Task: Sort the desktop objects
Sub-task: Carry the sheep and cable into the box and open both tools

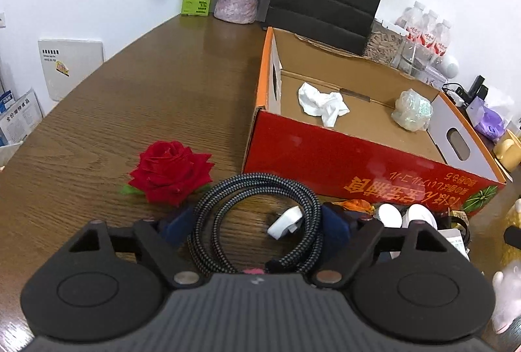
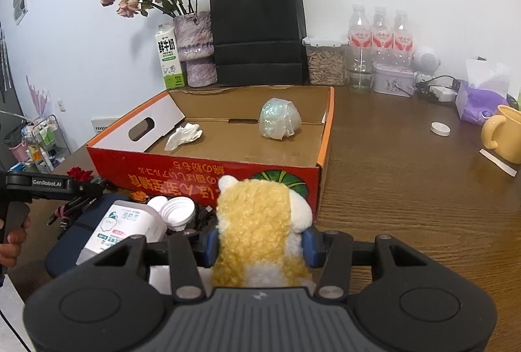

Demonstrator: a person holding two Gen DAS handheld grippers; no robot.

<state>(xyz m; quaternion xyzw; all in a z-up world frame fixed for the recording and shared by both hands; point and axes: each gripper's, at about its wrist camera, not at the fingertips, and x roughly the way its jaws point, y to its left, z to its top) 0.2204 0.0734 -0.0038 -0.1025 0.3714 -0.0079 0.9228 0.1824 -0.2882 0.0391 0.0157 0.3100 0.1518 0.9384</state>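
Two wads (image 2: pixel 184 135) lie inside the box (image 2: pixel 208 169).

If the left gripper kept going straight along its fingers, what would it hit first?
Most likely the coiled black braided cable, lying on the brown wooden table between the open left gripper's blue-padded fingers, with its white plug inside the coil. Depth is unclear.

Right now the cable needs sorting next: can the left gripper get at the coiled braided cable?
Probably yes: the left gripper is open, its fingers flank the coiled cable, and nothing lies over it.
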